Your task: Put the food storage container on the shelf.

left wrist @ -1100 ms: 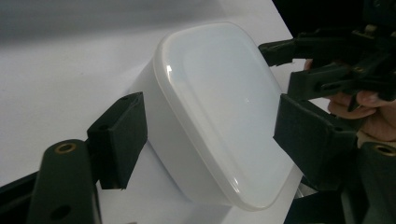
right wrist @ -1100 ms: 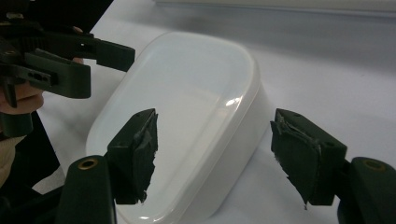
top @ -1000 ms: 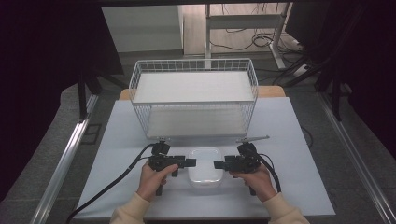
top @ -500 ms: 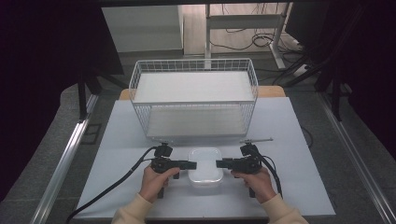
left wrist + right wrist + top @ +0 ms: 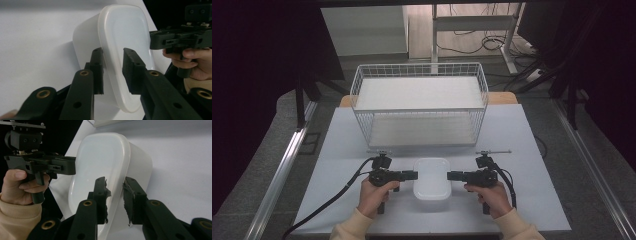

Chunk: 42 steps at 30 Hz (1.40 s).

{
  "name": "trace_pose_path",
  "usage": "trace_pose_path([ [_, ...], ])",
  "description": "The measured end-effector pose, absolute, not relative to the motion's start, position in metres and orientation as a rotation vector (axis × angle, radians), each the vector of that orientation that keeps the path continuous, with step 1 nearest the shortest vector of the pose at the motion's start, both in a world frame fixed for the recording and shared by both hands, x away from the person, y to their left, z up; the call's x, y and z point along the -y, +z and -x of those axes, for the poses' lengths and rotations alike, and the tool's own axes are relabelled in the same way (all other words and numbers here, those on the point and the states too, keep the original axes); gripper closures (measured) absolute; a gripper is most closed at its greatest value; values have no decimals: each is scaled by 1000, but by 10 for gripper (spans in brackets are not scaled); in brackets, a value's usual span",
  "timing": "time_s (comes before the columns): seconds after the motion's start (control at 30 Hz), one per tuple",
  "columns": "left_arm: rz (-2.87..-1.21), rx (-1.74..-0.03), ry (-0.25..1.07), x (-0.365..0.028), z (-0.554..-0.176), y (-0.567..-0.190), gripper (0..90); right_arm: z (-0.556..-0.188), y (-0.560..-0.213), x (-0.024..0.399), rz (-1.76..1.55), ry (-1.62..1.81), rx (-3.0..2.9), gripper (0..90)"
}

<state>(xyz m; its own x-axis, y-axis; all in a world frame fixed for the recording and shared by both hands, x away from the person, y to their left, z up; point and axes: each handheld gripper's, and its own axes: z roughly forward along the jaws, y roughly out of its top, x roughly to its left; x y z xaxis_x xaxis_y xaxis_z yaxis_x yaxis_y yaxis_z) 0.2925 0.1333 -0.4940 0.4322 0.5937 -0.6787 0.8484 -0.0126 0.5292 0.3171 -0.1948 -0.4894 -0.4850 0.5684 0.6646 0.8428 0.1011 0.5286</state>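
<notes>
Left gripper (image 5: 411, 175) is set at the left edge of the white container (image 5: 431, 184), jaws parted astride its rim, not closed on it. Right gripper (image 5: 454, 176) is mirrored at the container's right edge, jaws likewise parted over the rim. A two-sided lift is probably intended. The container is stood on the table (image 5: 537, 165), just in front of the wire basket (image 5: 419, 102), long axis pointed toward the basket.
</notes>
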Motion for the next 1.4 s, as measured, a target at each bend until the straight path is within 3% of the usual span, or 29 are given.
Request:
trace_pose_path([
  [0.23,-1696,-1227,-298,-136,-285,-485,792,-313,-482,197,1374,-1365,2112,792],
  [0.77,-1671,-1173,-265,-142,-279,-469,797,-305,-461,195,1302,-1451,2189,794],
  [1.4,-1681,-1099,-133,-143,-271,-437,795,-298,-430,190,1221,-1553,2301,795],
])
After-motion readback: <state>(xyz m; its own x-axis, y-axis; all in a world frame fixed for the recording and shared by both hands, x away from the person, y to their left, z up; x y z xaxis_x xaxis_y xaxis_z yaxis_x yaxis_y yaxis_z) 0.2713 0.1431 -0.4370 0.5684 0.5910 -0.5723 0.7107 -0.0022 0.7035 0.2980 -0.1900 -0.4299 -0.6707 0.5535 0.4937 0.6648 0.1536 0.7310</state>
